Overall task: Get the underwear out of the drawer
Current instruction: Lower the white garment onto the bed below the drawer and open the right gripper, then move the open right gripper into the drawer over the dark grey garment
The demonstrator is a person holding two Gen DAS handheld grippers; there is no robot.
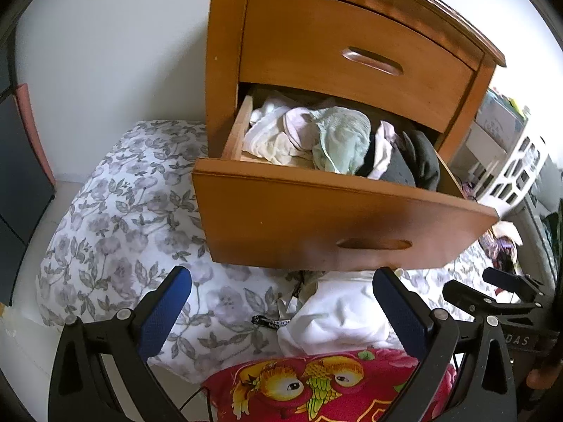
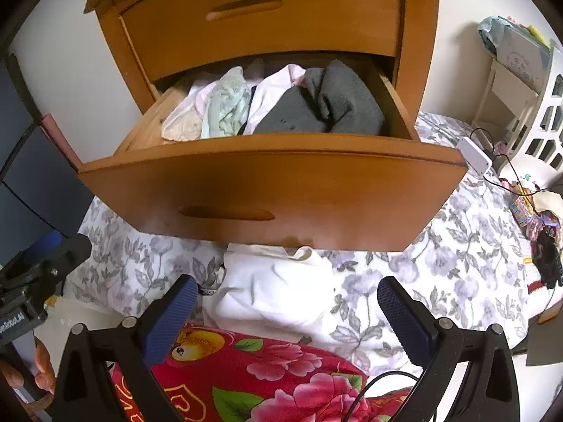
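- Bed (image 2: pixel 440 246) with grey-flowered white cover (image 1: pixel 116 218) spread under everything; wooden nightstand (image 2: pixel 418 35) standing at its head edge
- Lower drawer (image 2: pixel 274 190) pulled well out over the bed, curved front facing the cameras, long axis running left to right; upper drawer (image 2: pixel 267 24) closed
- Red flowered cloth (image 2: pixel 253 379) bunched at the near edge of the bed, below both grippers
- White garment (image 2: pixel 278 288) lying crumpled on the bed just below the drawer front, outside the drawer; too rumpled to tell any long axis or heading
- Underwear pile (image 1: pixel 327 140) left inside the drawer, heaped across its width: white pieces at the left end, pale green piece (image 2: pixel 227 109) in the middle running front to back, grey fabric (image 2: pixel 337 105) at the right end
- Right gripper (image 2: pixel 285 309) hanging over the white garment, blue pads spread as wide as can be, touching nothing
- Left gripper (image 1: pixel 281 302) over the same patch of bed, fingers wide apart, empty
- White charger box (image 2: pixel 475 154) with black cable near the bed's right edge
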